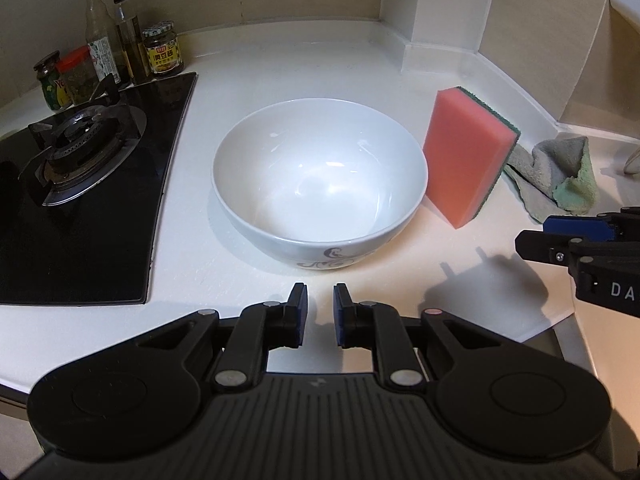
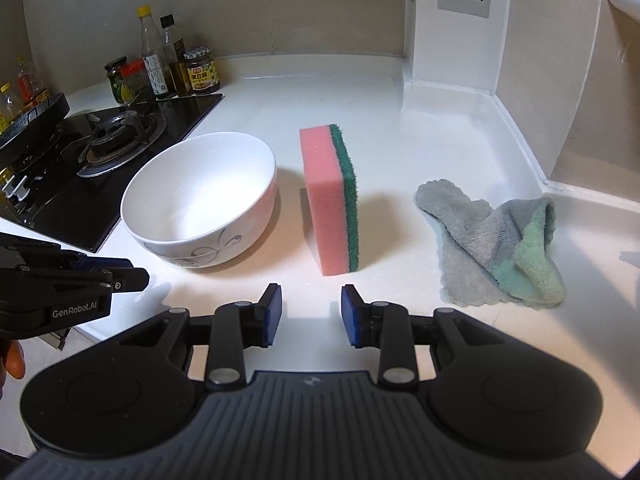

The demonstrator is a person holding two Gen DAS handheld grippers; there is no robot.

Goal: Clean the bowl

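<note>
Left wrist view, item list.

1. Bowl (image 1: 320, 184): white, glossy, deep, with a grey scroll motif low on the outer wall. Stands upright on the counter (image 1: 280, 52), between the hob (image 1: 88, 200) and the sponge (image 1: 466, 156). Inside looks dry and shows only light reflections; no residue can be made out.

2. Sponge: pink foam with a green scouring face, standing on its long edge just right of the bowl, very near its rim; contact cannot be confirmed.

3. Cloth (image 1: 560, 176): grey and green, crumpled, right of the sponge.

4. Left gripper (image 1: 320, 316): jaws parted with a narrow gap, nothing between them, hovering over the counter in front of the bowl.

5. Right gripper (image 2: 311, 316): jaws spread wider, empty, lined up roughly with the sponge.

6. Jars (image 1: 160, 48) and bottles at the back beside the hob.

Risks, judged:
- The sponge stands on a narrow edge; a nudge from one finger would probably topple it flat, or against the bowl, making the pick harder.
- The left gap looks too narrow to take the bowl's rim cleanly; a partial pinch on glazed ware could slip.
- An unsteadied bowl may slide towards the hob once scrubbing begins.
</note>
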